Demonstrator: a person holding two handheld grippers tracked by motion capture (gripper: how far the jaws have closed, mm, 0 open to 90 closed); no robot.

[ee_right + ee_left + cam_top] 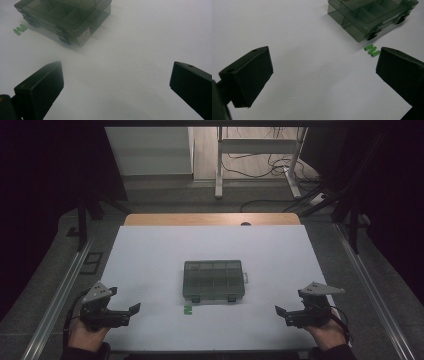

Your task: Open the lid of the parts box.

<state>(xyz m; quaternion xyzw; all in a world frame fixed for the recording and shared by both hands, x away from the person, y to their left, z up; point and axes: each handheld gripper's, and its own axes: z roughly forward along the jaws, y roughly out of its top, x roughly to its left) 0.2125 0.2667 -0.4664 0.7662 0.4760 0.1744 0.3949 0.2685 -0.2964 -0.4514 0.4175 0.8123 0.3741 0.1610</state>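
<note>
Both grippers are waiting at the bottom of the high view, the left gripper (134, 309) low left, the right gripper (278, 310) low right, each with jaws spread wide and nothing between them. Centre frame, the box (214, 280) is sitting shut on the white table (150, 255), its two black latches facing the person. Just below its lower left corner, three green pegs (188, 310) are lying side by side, apart from the box.

Looks like the opening step: nothing is being touched yet, and the work seems to be getting those pegs into the box. The next move is probably calling for the latches to be undone, or for a narrow, careful pinch on one small peg.

In the left gripper view, the pegs (372, 50) are showing upper right, just beside its right-hand jaw, the box (372, 15) beyond. In the right gripper view, the box (65, 15) is sitting upper left, the pegs (20, 29) at far left, well apart from its jaws.
</note>
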